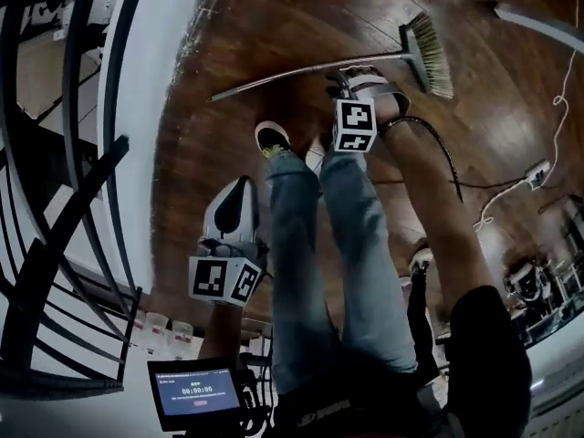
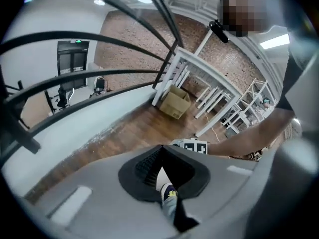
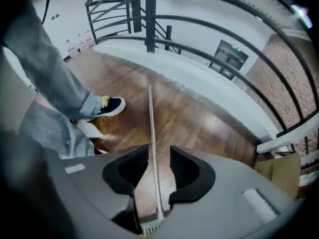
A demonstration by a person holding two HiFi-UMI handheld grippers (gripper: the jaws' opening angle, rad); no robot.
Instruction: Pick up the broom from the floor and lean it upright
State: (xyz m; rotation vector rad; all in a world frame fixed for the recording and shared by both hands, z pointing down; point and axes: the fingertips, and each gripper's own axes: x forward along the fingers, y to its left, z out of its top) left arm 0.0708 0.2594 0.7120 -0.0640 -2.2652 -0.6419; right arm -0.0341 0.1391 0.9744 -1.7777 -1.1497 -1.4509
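Metal, thin and stiff: that is the shaft of your broom [image 1: 301, 74], lying flat on the wooden floor [image 1: 274, 16] across the upper middle of the head view, bristle head at the upper right; expect it light, slick and head-heavy, so take hold low on the shaft near the head. Your right gripper [image 3: 160, 156] hangs there, jaws spread, shaft running between the pads but not pinched; close squarely on it, since a round shaft can roll. Your left gripper [image 2: 162, 156], at the lower left, is clenched on nothing.
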